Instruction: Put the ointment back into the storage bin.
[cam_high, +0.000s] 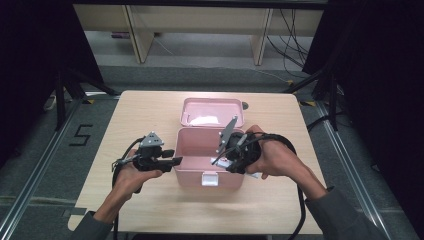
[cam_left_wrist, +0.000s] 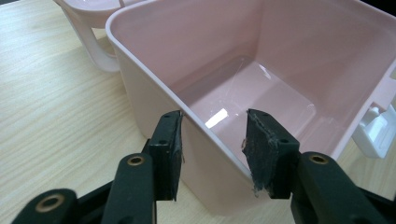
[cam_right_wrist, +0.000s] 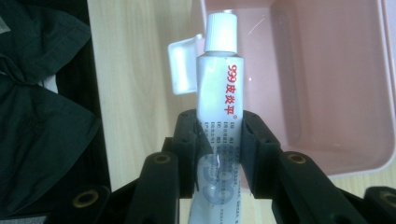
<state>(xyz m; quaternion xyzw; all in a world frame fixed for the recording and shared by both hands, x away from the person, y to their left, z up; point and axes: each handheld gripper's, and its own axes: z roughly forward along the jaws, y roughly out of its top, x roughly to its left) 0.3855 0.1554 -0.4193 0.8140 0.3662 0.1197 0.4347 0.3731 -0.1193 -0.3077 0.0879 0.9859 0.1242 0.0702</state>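
Probably a lab: black curtains (cam_high: 30, 60), floor rails (cam_high: 35, 175), loose cables (cam_high: 292, 42).

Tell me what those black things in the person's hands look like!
Each hand holds a black tool: the left tool and the right tool. Both have two flat black jaws with brass-coloured rivets, a grey three-cornered plate on top and a black cable trailing back. The left tool's pads look scuffed. The person wears grey sleeves.
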